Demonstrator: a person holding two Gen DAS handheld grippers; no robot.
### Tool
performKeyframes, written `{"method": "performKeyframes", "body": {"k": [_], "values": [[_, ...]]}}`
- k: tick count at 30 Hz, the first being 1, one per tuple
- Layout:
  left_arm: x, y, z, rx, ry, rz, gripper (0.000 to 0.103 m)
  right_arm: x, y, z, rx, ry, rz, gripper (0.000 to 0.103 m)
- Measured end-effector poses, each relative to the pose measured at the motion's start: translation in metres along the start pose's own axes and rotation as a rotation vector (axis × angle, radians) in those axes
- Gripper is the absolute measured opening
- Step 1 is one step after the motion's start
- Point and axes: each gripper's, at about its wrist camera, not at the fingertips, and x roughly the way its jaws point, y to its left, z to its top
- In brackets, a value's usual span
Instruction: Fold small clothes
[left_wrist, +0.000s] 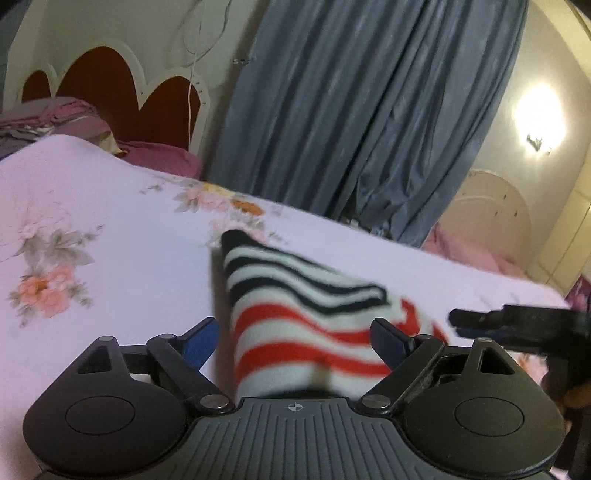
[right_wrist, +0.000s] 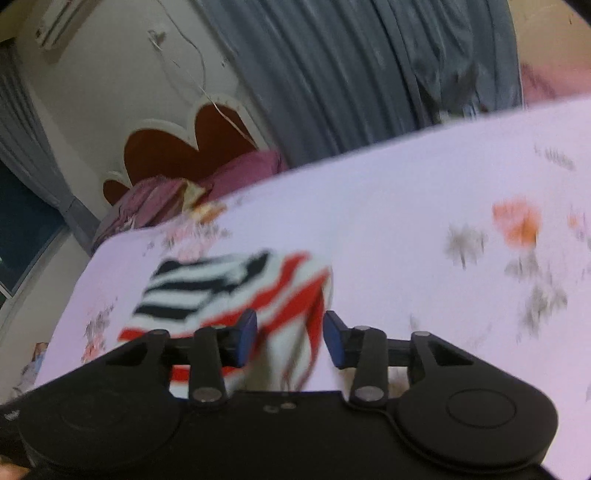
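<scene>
A small striped garment (left_wrist: 295, 314), white with black stripes at the far end and red stripes at the near end, lies partly folded on the floral bedsheet (left_wrist: 110, 229). My left gripper (left_wrist: 295, 345) is open, its blue pads either side of the garment's near red part. My right gripper (right_wrist: 291, 339) is open over the garment's (right_wrist: 236, 291) right edge, and its fingers show in the left wrist view (left_wrist: 517, 325) at the right. Both views are blurred.
Purple pillows (left_wrist: 159, 158) and folded bedding (left_wrist: 44, 118) lie at the head of the bed under a white and red headboard (left_wrist: 122, 92). Grey-blue curtains (left_wrist: 351, 110) hang beyond the bed's far edge. The sheet (right_wrist: 424, 206) extends to the right.
</scene>
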Motion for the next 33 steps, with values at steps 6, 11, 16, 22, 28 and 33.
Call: {"method": "performKeyframes", "body": {"k": [6, 11, 16, 22, 28, 33], "values": [[0.052, -0.007, -0.003, 0.003, 0.112, 0.057, 0.088, 0.044, 0.026, 0.001, -0.069, 0.046, -0.042, 0.025], [0.066, 0.010, -0.016, -0.072, 0.170, 0.088, 0.088, 0.064, 0.019, -0.011, -0.100, 0.073, -0.134, 0.014], [0.045, -0.002, -0.013, -0.015, 0.132, 0.101, 0.088, 0.051, 0.034, -0.012, -0.141, 0.050, -0.135, 0.019], [-0.005, -0.007, -0.028, 0.099, 0.132, 0.097, 0.088, -0.005, 0.051, -0.031, -0.186, 0.012, -0.051, 0.020], [-0.016, 0.006, -0.057, 0.032, 0.182, 0.099, 0.088, -0.030, 0.050, -0.075, -0.218, 0.062, -0.080, 0.019], [-0.025, 0.000, -0.062, 0.060, 0.193, 0.102, 0.088, -0.041, 0.051, -0.080, -0.173, 0.048, -0.093, 0.020]]}}
